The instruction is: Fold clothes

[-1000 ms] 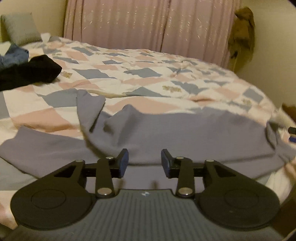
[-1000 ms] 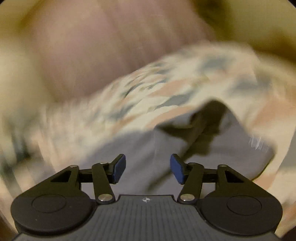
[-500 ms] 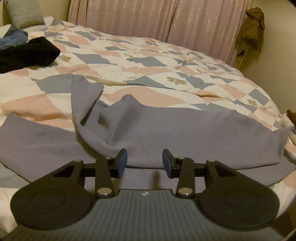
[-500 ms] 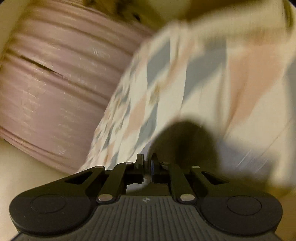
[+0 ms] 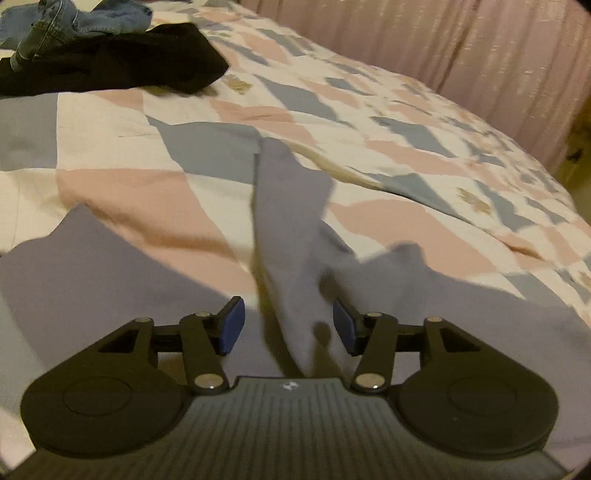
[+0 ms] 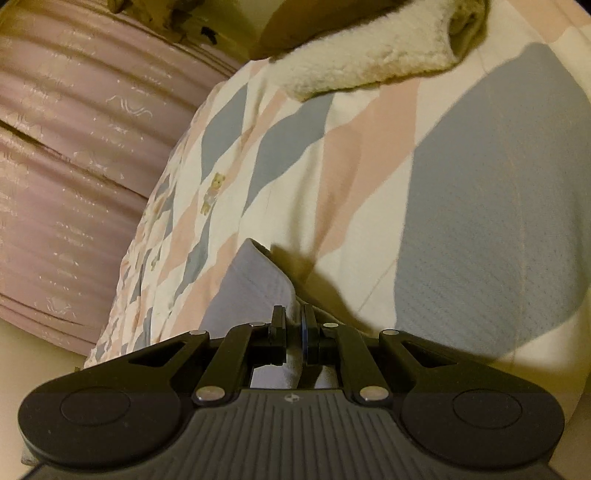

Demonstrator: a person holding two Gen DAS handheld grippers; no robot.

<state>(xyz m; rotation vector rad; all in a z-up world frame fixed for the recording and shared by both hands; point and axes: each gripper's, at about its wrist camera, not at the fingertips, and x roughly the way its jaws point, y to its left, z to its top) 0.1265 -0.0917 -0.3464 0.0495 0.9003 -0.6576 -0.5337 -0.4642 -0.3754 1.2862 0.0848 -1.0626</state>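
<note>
— Grey-lilac cloth, is that the piece being folded?

— Yes. The grey garment [image 5: 291,236] is lying spread across the near part of the quilt [image 5: 110,147], with one long strip of it running away up the bed and a broad flat part reaching out to either side.

— What is the left gripper [image 5: 288,326] doing?

— Its blue-padded fingers [image 5: 231,325] are standing wide apart, one on each side of that strip, and nothing is sitting between the pads.

— And the right gripper [image 6: 293,330]?

— Its jaws are pressing nearly together on a fold of the grey garment [image 6: 255,288]; the cloth is rising out from between them in a rounded corner, at the edge of the bed.

— What is lying around it?

— The quilt, patterned in pink, cream and blue-grey diamonds with small teddy bears [image 6: 212,192], is covering the whole bed. At its far left a black garment [image 5: 122,62] is lying in a heap, with blue denim [image 5: 70,18] touching its far side. In the right wrist view a cream fleecy cloth [image 6: 373,48] is resting on the far part of the quilt.

— Any boxes or baskets holding clothes?

— None are showing. Pink curtains [image 5: 480,55] are hanging behind the bed.
</note>
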